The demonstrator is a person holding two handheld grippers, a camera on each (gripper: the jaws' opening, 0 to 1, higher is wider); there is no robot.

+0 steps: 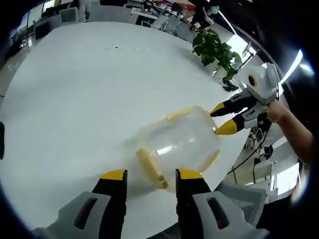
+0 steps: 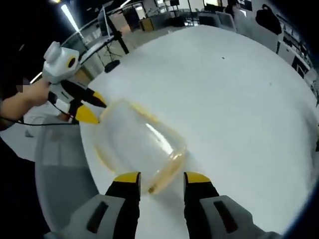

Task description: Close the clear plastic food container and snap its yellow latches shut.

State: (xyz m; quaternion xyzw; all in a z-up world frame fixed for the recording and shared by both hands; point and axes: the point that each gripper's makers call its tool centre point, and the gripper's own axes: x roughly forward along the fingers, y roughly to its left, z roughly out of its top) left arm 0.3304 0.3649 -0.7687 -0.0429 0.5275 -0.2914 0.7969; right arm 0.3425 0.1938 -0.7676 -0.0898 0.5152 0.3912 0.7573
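The clear plastic food container with yellow latches (image 1: pixel 180 144) (image 2: pixel 137 144) lies near the edge of the round white surface (image 1: pixel 84 94) (image 2: pixel 234 99), between the two sets of tongs. In the left gripper view one yellow latch (image 1: pixel 151 169) runs along the container's near rim, just ahead of and between the left tongs (image 1: pixel 151 175), whose black, yellow-tipped jaws stand apart with nothing between them, released. At the container's far side the right tongs (image 1: pixel 222 119) come in from the right, held by a person's hand (image 1: pixel 277 110); their two yellow tips are spread and sit at the container's far rim, though whether they touch it cannot be told. In the right gripper view the container's faint yellow rim (image 2: pixel 167 174) sits just in front of the right tongs (image 2: pixel 160 178), jaws parted and gripping nothing, while the left tongs (image 2: pixel 94 110) reach the opposite end from the left, tips parted and close against the container's wall. Beyond the container the surface stretches bare and white apart from a few small dark specks (image 1: pixel 115 47). A green potted plant (image 1: pixel 215 47) stands past the surface's far edge in the left gripper view, and office chairs and desks (image 1: pixel 164 17) line the background. A grey chair seat (image 2: pixel 62 164) shows beside the surface's edge in the right gripper view.
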